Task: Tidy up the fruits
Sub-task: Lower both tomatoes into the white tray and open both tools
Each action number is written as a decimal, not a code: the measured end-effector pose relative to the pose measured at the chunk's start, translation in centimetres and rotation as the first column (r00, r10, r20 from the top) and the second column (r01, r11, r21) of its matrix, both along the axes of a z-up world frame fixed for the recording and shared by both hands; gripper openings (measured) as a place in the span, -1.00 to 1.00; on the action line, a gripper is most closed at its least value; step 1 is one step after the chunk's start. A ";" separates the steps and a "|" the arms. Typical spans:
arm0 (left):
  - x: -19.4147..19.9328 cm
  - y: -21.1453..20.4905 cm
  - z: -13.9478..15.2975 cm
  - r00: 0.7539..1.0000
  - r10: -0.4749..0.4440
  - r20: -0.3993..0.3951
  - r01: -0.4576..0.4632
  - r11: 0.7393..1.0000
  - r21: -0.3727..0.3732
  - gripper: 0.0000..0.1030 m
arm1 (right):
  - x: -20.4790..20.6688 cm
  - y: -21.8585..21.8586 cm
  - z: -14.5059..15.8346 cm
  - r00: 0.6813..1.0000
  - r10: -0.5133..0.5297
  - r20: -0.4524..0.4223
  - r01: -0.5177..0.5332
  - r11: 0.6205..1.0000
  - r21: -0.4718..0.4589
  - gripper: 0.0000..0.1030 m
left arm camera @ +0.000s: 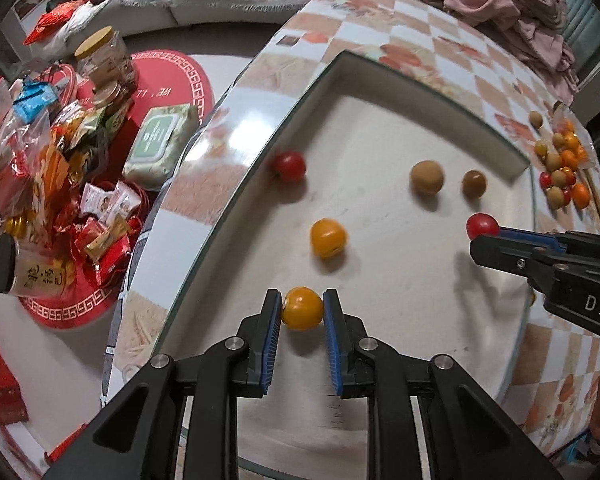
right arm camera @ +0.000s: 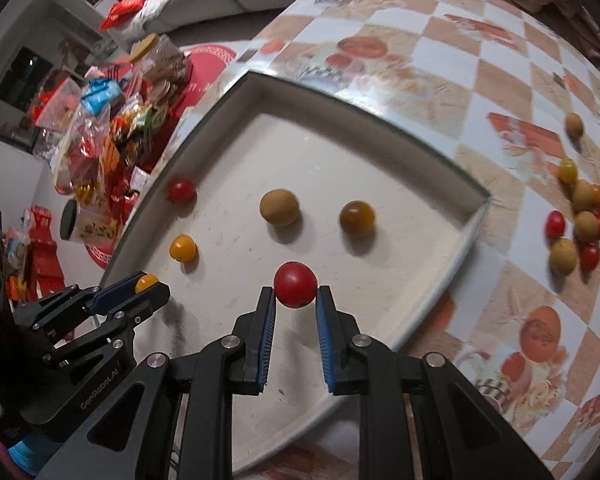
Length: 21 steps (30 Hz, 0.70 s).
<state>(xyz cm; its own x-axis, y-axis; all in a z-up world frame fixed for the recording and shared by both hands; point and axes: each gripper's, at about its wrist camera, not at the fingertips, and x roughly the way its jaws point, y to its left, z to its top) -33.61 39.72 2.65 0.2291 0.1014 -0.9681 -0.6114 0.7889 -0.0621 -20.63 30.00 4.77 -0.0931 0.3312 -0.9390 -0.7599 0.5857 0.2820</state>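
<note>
Jaws: left gripper [left arm camera: 302, 309] pinching yellow tomato [left arm camera: 302, 308]; right gripper [right arm camera: 295, 295] pinching red tomato [right arm camera: 295, 284] | over tray [right arm camera: 474, 216] | soft, slippery skins; hold mid-body, gently

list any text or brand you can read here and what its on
"DAS", cut off by the frame edge: on the right gripper body, seen from the left wrist view.
"GenRobot.AI": on the left gripper body, seen from the right wrist view.
"WE.LL", upside down and partly hidden: on the red round mat.
Gold characters on the dark-lidded jar: too blurred to read.
Wet wipes pack label and snack packets: too small to read.
</note>
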 end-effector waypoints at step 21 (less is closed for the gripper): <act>0.2 0.1 -0.6 0.998 -0.026 -0.050 0.027 0.999 0.036 0.58 | -0.3 1.9 -2.1 0.999 0.032 -0.011 -0.033 0.997 -0.067 -0.55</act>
